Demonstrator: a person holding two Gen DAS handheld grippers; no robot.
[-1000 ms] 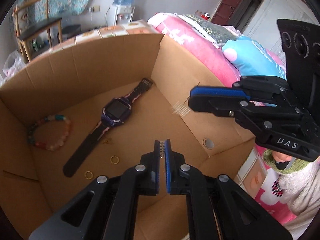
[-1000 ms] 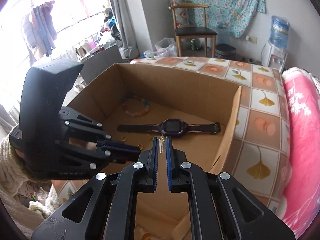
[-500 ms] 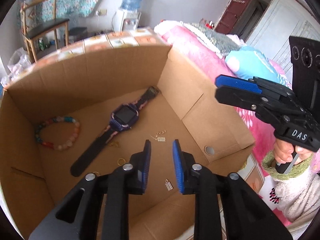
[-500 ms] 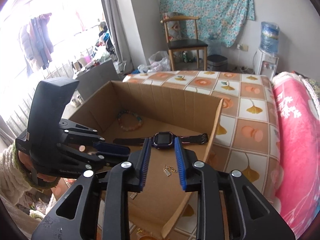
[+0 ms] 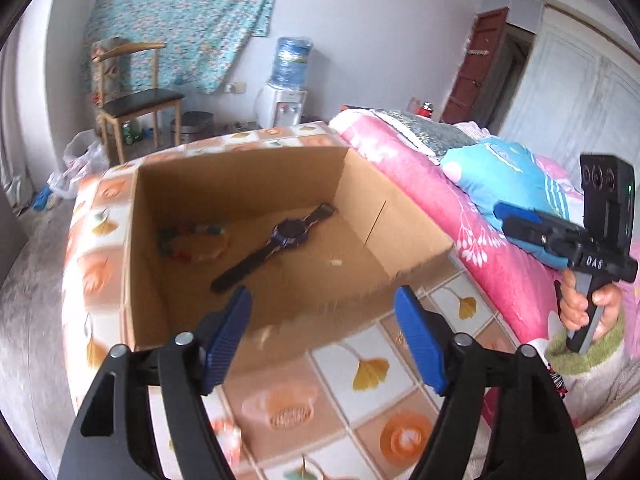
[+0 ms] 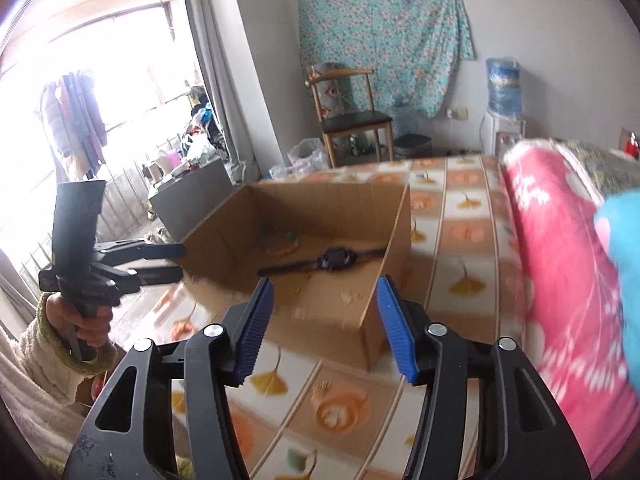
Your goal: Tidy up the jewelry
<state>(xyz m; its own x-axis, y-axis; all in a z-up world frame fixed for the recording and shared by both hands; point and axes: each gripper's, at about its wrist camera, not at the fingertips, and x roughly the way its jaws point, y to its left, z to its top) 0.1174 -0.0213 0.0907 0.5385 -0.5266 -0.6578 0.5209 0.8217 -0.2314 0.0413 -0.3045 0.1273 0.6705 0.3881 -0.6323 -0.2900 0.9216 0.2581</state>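
Observation:
An open cardboard box (image 5: 236,168) (image 6: 348,196) stands on a tiled cloth. Inside lie a purple smartwatch (image 5: 290,234) (image 6: 335,258), a coloured bead bracelet (image 5: 192,240) (image 6: 280,240) and a small gold piece (image 5: 335,262). My left gripper (image 5: 322,344) is open and empty, held back above the box's near edge; it also shows in the right wrist view (image 6: 176,260). My right gripper (image 6: 324,320) is open and empty, pulled back from the box; it also shows in the left wrist view (image 5: 516,220).
The box sits on a surface covered with an orange and white tiled cloth (image 5: 360,392) (image 6: 460,248). A pink quilt (image 5: 440,200) (image 6: 560,260) and a blue pillow (image 5: 504,172) lie to the right. A chair (image 5: 132,104) and a water dispenser (image 5: 286,92) stand behind.
Both grippers opened, dropped small gold pieces into the box, then drew back and up out of the box. Their jaws now stand wide apart.

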